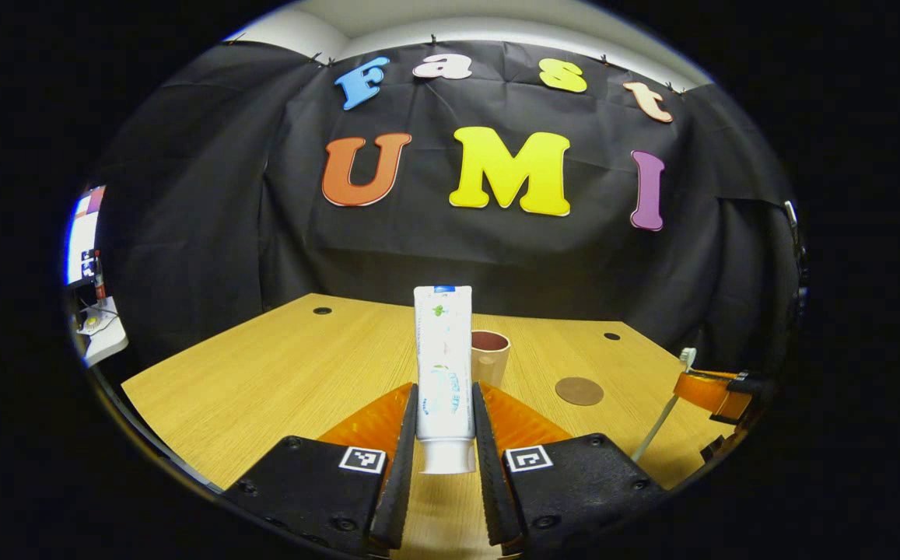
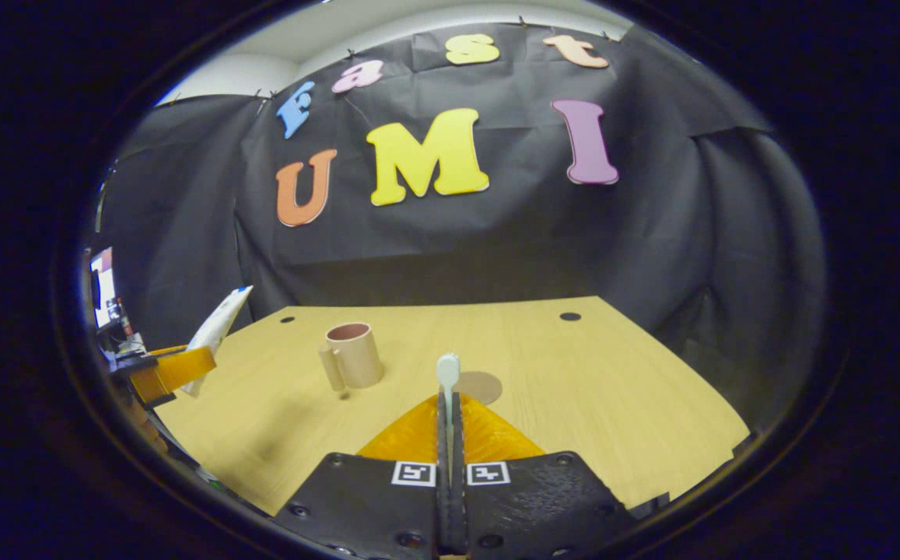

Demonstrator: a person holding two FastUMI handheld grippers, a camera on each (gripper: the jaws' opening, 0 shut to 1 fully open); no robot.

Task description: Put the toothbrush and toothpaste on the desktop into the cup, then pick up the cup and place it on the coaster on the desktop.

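**Mia:** How far along are they?

**Ben:** I'd say partway. The left gripper (image 1: 445, 443) has its two fingers squeezed on the toothpaste (image 1: 443, 365). The tube stands straight up, cap end down, and I think it is off the desk (image 1: 263, 381). The right gripper (image 2: 450, 435) is pinched tight on the toothbrush (image 2: 447, 373), with the brush head poking up past its fingers.

**Mia:** So both things are held, not in the cup?

**Ben:** Yes. The cup (image 2: 353, 355) sits upright on the desk, and I can't see anything sticking out of it. It stands beside the coaster (image 2: 481, 386), not on it.

**Mia:** What is left, then?

**Ben:** By the look of it, the toothpaste and the toothbrush both need to go in the cup. Then the cup needs to go onto the coaster.

**Mia:** Where is the cup from the left side?

**Ben:** Just behind the tube, a bit to its right. The coaster lies farther right, flat and bare.

**Mia:** Let's count!

**Ben:** One toothpaste. One toothbrush. One cup with one handle. One round brown coaster. Two grippers, each holding one thing.
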